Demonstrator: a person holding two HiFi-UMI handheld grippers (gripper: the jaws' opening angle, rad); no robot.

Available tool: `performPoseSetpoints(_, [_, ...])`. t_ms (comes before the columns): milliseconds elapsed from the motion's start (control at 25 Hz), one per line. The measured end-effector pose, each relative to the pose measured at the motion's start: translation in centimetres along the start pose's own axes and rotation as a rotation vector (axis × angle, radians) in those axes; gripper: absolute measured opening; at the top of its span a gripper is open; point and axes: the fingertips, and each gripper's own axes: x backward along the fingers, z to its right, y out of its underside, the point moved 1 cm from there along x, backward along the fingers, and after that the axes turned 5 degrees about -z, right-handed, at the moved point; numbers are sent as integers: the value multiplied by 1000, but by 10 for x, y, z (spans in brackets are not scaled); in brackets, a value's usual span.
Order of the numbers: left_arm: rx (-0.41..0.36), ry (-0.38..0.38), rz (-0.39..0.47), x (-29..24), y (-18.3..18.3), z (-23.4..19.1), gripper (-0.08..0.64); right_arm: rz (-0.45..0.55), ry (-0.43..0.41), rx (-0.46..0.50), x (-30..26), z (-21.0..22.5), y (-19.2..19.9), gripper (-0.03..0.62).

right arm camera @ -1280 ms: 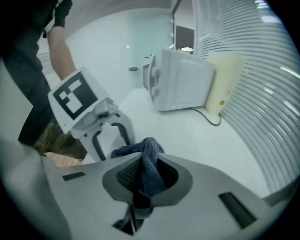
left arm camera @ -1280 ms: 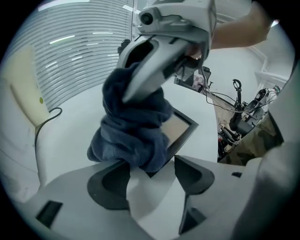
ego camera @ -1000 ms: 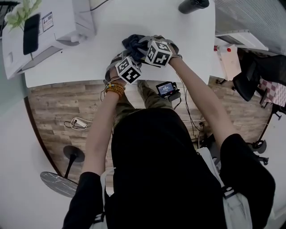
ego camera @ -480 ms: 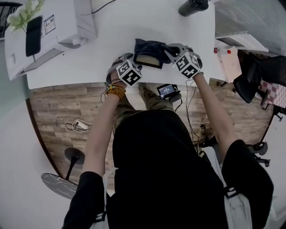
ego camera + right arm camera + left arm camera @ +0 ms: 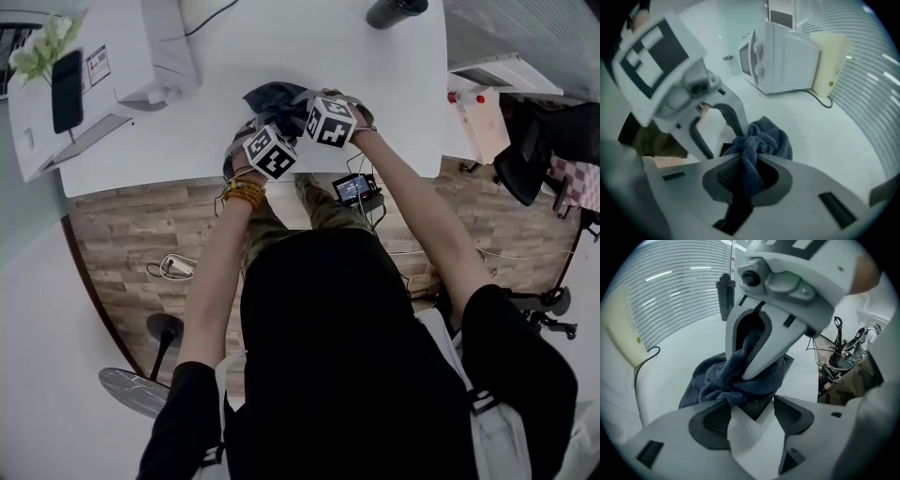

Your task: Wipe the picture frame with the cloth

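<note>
A dark blue cloth (image 5: 270,97) lies bunched over the picture frame near the white table's front edge. In the head view the frame is almost wholly hidden under it. My right gripper (image 5: 328,120) is shut on the cloth (image 5: 768,136), a fold of it pinched between the pads, and presses it onto the frame. My left gripper (image 5: 270,150) is shut on the black picture frame (image 5: 759,405) at its near corner. In the left gripper view the right gripper (image 5: 757,341) stands just ahead, with the cloth (image 5: 719,378) wrapped round its fingers.
A white appliance (image 5: 103,56) and a flower plant (image 5: 42,42) stand at the table's left. A dark bottle (image 5: 394,11) is at the far edge. Below the table edge (image 5: 169,164) sit a small screen device (image 5: 354,187) and cables (image 5: 839,357).
Half a second ago the right gripper had dragged the cloth rightwards, baring the frame's tan picture. Now it is back at the left and the cloth covers the frame. The left gripper kept still.
</note>
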Motion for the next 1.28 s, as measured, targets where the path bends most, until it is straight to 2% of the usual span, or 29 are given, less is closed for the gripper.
performPoseSetpoints(40, [-1, 0, 2, 0, 1, 0, 291, 56, -52, -35, 13, 1, 1, 21])
performPoseSetpoints(80, [-2, 1, 2, 0, 2, 0, 290, 108, -49, -84, 29, 8, 5, 21])
performPoseSetpoints(120, [-4, 4, 1, 0, 2, 0, 290, 134, 16, -137, 47, 23, 16, 21])
performPoseSetpoints(200, [-11, 8, 6, -1, 0, 1, 290, 74, 236, -186, 73, 56, 52, 21])
performPoseSetpoints(240, [-14, 5, 10, -1, -1, 0, 290, 4, 325, -167, 75, 66, 70, 21])
performPoseSetpoints(320, [-16, -4, 12, 1, -2, -2, 291, -93, 393, -84, 52, 63, 81, 21])
performPoseSetpoints(400, [-18, -4, 5, 1, -3, -1, 291, -61, 414, -38, 27, 52, 58, 11])
performPoseSetpoints(480, [-23, 0, -8, -1, -3, 0, 291, -22, 406, -27, 11, 46, 26, 11])
performPoseSetpoints(560, [-21, -4, -7, 1, -4, -1, 291, -17, 360, 1, 0, 42, 1, 11])
performPoseSetpoints(640, [-13, -8, -3, 3, -5, -1, 291, 13, 247, 22, -7, 28, -16, 12])
performPoseSetpoints(760, [3, -3, -6, 1, -1, 0, 291, 113, 28, -51, -1, -4, -28, 12])
performPoseSetpoints(800, [7, -2, -6, 0, 0, 1, 291, 141, -24, -72, 8, -12, -25, 12])
performPoseSetpoints(840, [7, -2, -4, 0, -1, 1, 291, 165, -37, -86, 19, -14, -18, 13])
performPoseSetpoints(880, [4, -2, -2, 2, -3, 0, 290, 182, 3, -108, 33, -9, -8, 14])
performPoseSetpoints(920, [-1, -2, 0, 3, -5, -1, 291, 179, 87, -146, 46, 2, 7, 14])
performPoseSetpoints(1000, [-8, -2, 7, 3, -6, -2, 290, 79, 275, -253, 63, 29, 47, 14])
performPoseSetpoints(1080, [-6, -6, 3, 3, -3, -3, 290, -24, 366, -341, 53, 39, 74, 14])
performPoseSetpoints(1120, [-5, -9, -6, 2, -1, -3, 291, -24, 371, -353, 44, 37, 72, 14])
performPoseSetpoints(1200, [-7, -7, -14, 1, -2, -2, 291, -5, 347, -289, 22, 22, 50, 14])
performPoseSetpoints(1280, [-9, -11, -7, 2, -4, -2, 291, 11, 262, -224, 2, 6, 20, 14])
